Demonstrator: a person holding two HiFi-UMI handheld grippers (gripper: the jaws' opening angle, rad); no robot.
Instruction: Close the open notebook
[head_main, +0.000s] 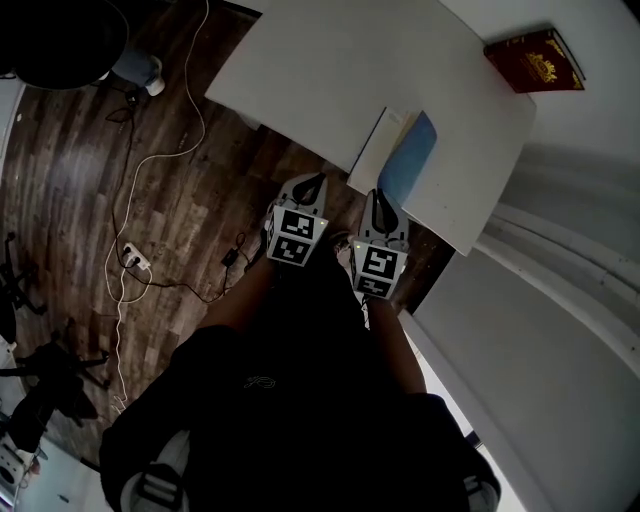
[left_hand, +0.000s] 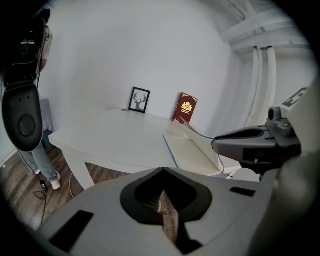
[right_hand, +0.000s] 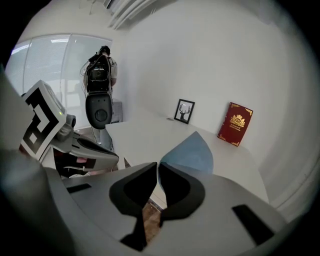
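Head view: seen from above, a person stands at the near edge of a white table (head_main: 330, 70) with a gripper in each hand. The left gripper (head_main: 308, 188) and the right gripper (head_main: 381, 208) both point toward the notebook (head_main: 400, 150). It lies open at the table edge, just ahead of the right jaws and ahead-right of the left ones. Its white page is flat and its blue cover is partly raised. A red book (head_main: 535, 60) stands well beyond the jaws, at the far corner.

Left gripper view: the jaws are pressed together at the tips w/ nothing between them, and floor shows beneath. The notebook is ahead and to the right of the jaws, not touched. A framed picture (left_hand: 139, 100) leans on the wall far ahead, prob. just decor.

Right gripper view: the jaws are all but closed, w/ a thin slit and nothing gripped. The blue cover rises right beyond the tips, apart from them. Closed jaws prob. serve as a blunt pusher, since flipping a cover needs no grip. The right gripper is nearest, so it looks best placed to tip the cover over the page. The task is not yet done.
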